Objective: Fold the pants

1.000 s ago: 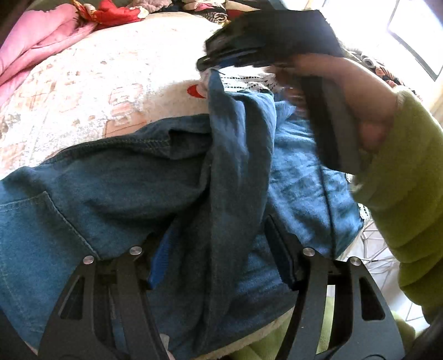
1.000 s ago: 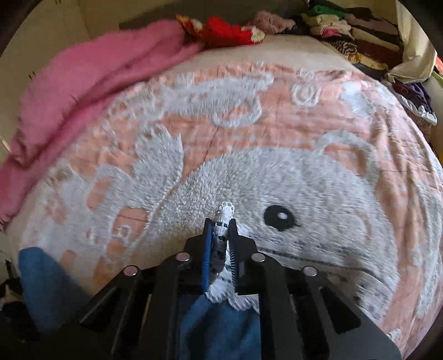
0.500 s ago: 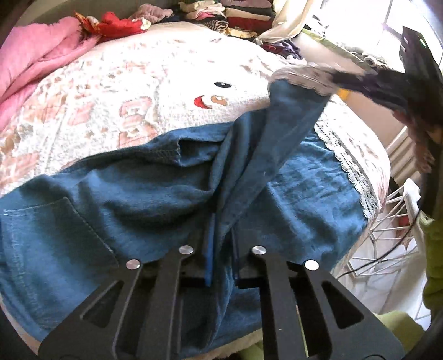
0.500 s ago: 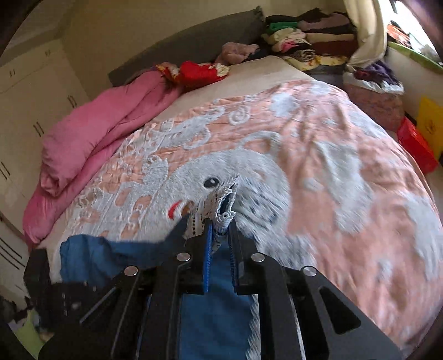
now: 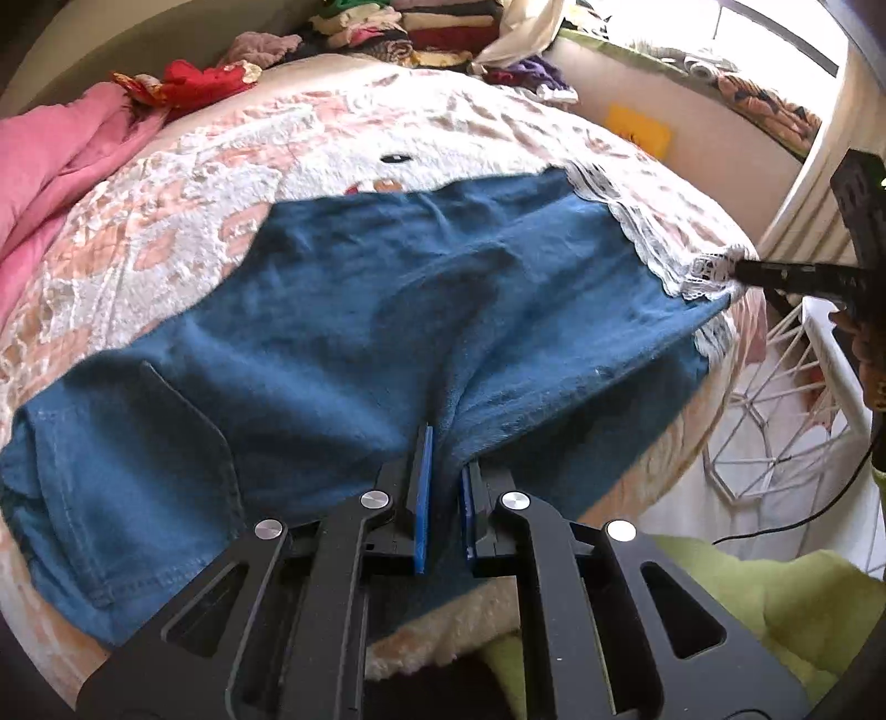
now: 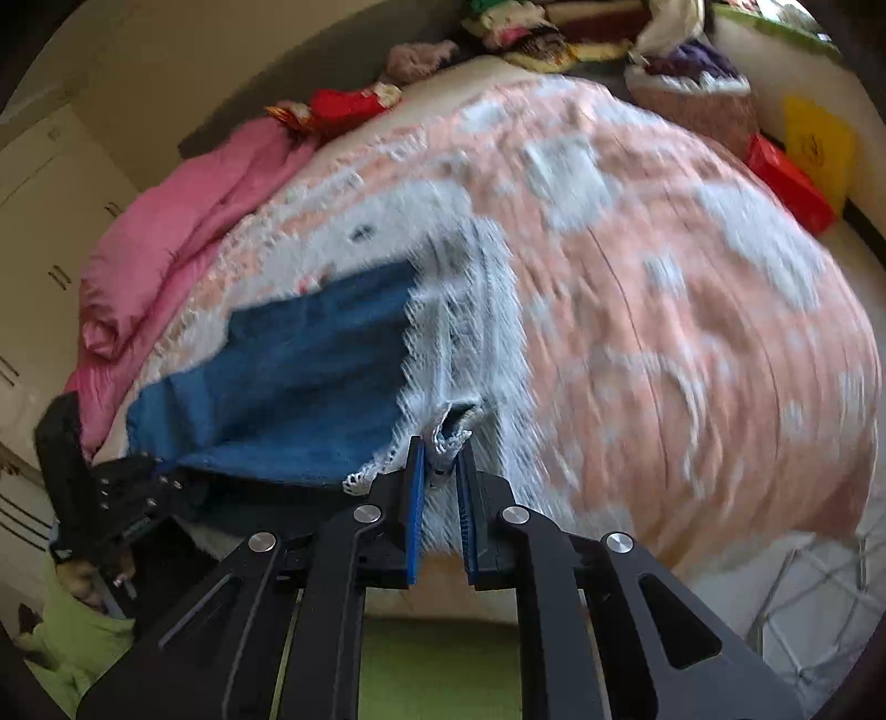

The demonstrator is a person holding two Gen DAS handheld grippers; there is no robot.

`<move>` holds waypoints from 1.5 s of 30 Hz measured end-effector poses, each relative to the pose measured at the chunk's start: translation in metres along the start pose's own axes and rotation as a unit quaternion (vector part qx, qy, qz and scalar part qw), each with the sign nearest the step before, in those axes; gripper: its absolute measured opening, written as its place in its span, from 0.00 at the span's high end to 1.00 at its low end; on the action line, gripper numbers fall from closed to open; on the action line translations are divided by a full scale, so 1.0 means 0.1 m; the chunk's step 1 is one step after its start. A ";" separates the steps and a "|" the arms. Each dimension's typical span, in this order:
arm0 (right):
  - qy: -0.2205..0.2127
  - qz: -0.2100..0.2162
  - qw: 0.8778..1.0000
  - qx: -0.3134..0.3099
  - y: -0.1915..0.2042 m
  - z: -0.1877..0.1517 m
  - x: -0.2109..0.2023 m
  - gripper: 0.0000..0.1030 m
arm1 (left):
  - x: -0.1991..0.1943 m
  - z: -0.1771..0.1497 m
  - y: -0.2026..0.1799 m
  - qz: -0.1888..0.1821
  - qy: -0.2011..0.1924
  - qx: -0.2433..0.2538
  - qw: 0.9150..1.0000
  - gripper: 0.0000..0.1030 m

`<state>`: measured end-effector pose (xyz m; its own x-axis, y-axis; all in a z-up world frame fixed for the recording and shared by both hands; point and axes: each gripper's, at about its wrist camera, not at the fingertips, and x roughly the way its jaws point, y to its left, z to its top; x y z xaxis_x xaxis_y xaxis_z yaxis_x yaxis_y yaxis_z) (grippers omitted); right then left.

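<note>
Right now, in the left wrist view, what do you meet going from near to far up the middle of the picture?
Left tongs shut on the blue pants → the pink and white bedspread → red cloth → a stack of folded clothes.

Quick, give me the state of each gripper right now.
Left gripper: shut on the blue pants, pinching a ridge of denim.
Right gripper: shut on the pants' white lace hem.

No legible text, label, brand, number or sign. Faint marks on flat yellow panel point(image 6: 818, 145) against far wall: too blurred to read.
</note>
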<state>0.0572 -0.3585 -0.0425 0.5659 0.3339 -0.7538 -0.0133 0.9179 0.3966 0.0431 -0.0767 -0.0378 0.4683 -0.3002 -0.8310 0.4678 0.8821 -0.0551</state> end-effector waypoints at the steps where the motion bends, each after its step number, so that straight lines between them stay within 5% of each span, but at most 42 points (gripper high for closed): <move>1: 0.005 -0.002 1.000 0.004 -0.03 -0.05 0.02 0.90 | 0.00 -0.02 -0.03 0.001 0.003 0.003 1.000 0.97; 13: 0.035 -0.020 0.999 0.014 -0.21 -0.29 0.12 0.90 | 0.20 -0.13 -0.12 0.006 0.044 0.016 0.999 0.95; 17: 0.062 -0.028 0.998 0.020 -0.25 -0.31 0.18 0.81 | 0.18 -0.15 -0.12 0.000 0.044 0.014 0.999 0.94; 21: 0.020 -0.054 0.998 0.000 -0.19 -0.18 -0.10 0.68 | 0.06 -0.20 -0.11 -0.015 0.037 -0.007 0.999 0.68; 24: -0.010 -0.044 0.998 -0.042 0.00 -0.06 -0.19 0.65 | -0.08 -0.21 -0.10 -0.019 0.020 -0.014 1.000 0.66; 33: 0.026 -0.015 0.992 -0.125 0.46 0.05 0.32 0.64 | -0.20 -0.14 0.21 0.048 0.004 -0.056 0.997 0.48; 40: 0.062 -0.021 0.993 -0.101 0.33 -0.04 0.53 0.63 | -0.13 -0.18 0.46 0.118 0.014 -0.072 0.990 0.35; 45: 0.065 -0.014 0.994 -0.087 0.26 -0.06 0.53 0.63 | -0.07 -0.21 0.63 0.121 0.029 -0.099 0.987 0.35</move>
<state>0.0814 -0.3154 -0.0749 0.4561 0.3231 -0.8292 -0.1485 0.9463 0.2871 0.0541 -0.0113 -0.0473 0.5029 -0.0554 -0.8626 0.1885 0.9810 0.0469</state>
